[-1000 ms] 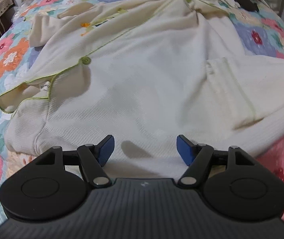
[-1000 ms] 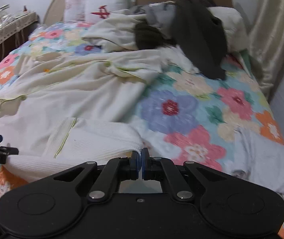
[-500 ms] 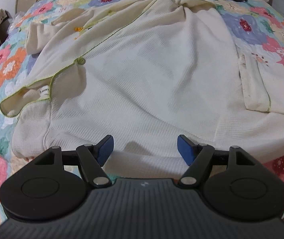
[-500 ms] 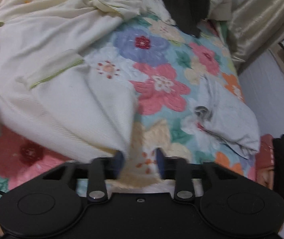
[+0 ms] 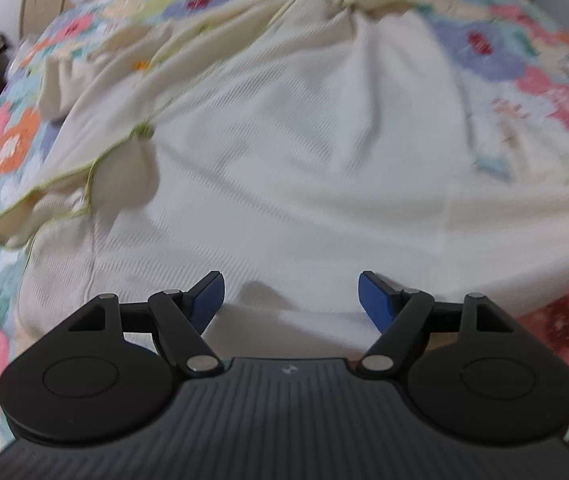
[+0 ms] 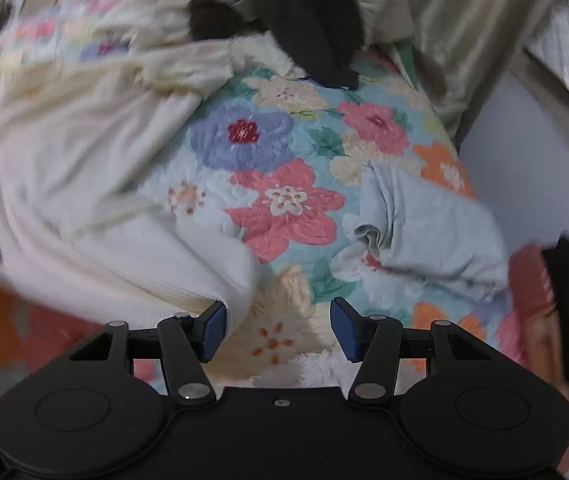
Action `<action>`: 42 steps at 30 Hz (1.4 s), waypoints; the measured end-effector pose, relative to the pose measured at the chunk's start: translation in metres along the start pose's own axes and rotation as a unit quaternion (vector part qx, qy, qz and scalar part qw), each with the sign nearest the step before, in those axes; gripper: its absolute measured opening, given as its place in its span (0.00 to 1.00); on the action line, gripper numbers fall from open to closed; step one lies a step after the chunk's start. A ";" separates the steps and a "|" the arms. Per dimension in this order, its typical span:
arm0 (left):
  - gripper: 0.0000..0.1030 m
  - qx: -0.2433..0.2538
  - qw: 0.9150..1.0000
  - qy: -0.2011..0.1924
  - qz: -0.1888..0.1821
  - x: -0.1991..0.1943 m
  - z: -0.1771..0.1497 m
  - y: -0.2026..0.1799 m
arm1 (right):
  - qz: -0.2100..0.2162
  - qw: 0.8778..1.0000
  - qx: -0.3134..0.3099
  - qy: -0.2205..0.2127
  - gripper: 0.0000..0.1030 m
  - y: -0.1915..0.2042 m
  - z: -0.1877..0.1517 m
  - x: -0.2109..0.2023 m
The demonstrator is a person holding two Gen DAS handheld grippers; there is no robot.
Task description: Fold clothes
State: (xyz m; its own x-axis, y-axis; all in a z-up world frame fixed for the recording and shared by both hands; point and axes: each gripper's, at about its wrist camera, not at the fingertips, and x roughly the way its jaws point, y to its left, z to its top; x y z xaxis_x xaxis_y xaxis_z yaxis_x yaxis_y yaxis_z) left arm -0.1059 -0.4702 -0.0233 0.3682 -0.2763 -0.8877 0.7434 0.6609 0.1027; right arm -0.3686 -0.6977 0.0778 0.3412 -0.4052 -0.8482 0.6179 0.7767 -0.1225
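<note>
Both tongs, left [image 5: 291,297] and right [image 6: 277,329], gape over cream garment [image 5: 304,152]

Cream garment [image 5: 304,168] edged in lime green, bedspread [image 6: 284,184] patterned with pink, blue and orange flowers, pale blue cloth [image 6: 436,236], dark clothing [image 6: 312,20], blue-padded black tools.
</note>
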 end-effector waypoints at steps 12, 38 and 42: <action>0.72 -0.002 1.000 0.011 0.023 0.000 -0.005 0.002 | -0.043 0.996 0.070 -0.021 0.62 -0.036 0.006 -0.003; 0.72 0.016 0.991 -0.109 -0.072 0.024 0.117 -0.011 | 0.247 0.967 0.052 -0.030 0.69 0.054 0.173 0.191; 0.72 0.005 0.991 -0.109 -0.071 0.045 0.133 -0.017 | 0.294 0.946 0.125 -0.047 0.69 0.040 0.165 0.222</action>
State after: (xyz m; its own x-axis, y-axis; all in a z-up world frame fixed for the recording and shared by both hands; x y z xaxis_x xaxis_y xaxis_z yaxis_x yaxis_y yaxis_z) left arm -0.0278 -0.5864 -0.0058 0.3706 -0.5119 -0.7750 0.8019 0.5973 -0.0111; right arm -0.1514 -0.8362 -0.0308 0.7318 0.0120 -0.6814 0.4459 0.7477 0.4921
